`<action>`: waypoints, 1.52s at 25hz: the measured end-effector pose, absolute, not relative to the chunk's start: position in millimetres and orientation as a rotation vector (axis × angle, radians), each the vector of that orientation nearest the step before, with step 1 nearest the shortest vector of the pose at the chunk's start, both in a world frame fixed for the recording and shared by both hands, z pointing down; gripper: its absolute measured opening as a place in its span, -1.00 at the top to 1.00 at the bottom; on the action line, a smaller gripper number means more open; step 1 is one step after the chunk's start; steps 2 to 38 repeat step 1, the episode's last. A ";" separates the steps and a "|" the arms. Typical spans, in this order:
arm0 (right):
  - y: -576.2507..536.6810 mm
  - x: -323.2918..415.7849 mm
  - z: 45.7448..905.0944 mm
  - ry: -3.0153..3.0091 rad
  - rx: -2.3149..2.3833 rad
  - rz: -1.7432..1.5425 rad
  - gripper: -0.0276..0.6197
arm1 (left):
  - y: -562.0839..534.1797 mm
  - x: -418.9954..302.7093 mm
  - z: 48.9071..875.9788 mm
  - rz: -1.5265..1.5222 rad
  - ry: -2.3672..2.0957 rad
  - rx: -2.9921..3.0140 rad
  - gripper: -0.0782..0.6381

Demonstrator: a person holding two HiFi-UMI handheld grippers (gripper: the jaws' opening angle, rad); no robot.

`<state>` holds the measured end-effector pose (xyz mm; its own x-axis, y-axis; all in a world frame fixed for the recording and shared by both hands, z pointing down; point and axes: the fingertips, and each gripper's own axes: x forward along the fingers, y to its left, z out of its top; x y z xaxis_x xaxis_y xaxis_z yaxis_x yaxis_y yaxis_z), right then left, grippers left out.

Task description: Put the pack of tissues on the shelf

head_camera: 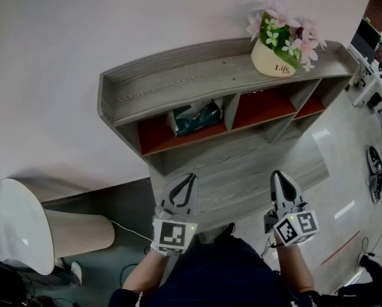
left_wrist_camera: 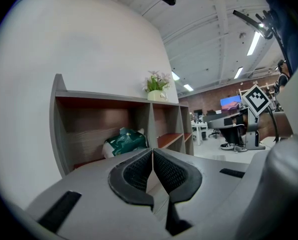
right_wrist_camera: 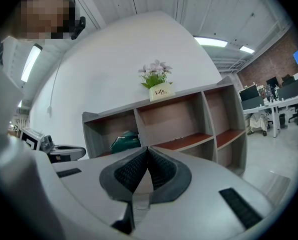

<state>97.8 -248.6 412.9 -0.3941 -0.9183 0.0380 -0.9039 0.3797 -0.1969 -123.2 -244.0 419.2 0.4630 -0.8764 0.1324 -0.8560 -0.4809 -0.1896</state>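
The white wall (head_camera: 82, 18) backs a grey wood-grain shelf unit (head_camera: 178, 75) with three upper compartments floored in red-brown. A cream pot of pink flowers (head_camera: 274, 59) stands on the top board, toward its right end. The green-and-white pack of tissues (head_camera: 196, 117) lies in the leftmost compartment. The left gripper (head_camera: 189, 179) and the right gripper (head_camera: 279, 178) hang before the shelf, well apart from the pack. Each has its jaws closed pad to pad, gripping nothing.

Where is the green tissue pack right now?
In the head view, the green plastic tissue pack lies in the leftmost red-floored compartment of the grey wooden shelf, near its right divider.
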 end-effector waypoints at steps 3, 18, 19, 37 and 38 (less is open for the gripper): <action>-250.3 97.6 413.0 2.544 -1.682 -0.282 0.88 | -245.8 -123.0 418.6 -0.322 1.545 -2.601 0.72; -250.3 97.6 413.0 2.544 -1.682 -0.282 0.88 | -245.8 -123.0 418.6 -0.322 1.545 -2.601 0.72; -250.3 97.6 413.0 2.544 -1.682 -0.282 0.88 | -245.8 -123.0 418.6 -0.322 1.545 -2.601 0.72; -250.3 97.6 413.0 2.544 -1.682 -0.282 0.88 | -245.8 -123.0 418.6 -0.322 1.545 -2.601 0.72; -250.3 97.6 413.0 2.544 -1.682 -0.282 0.88 | -245.8 -123.0 418.6 -0.322 1.545 -2.601 0.72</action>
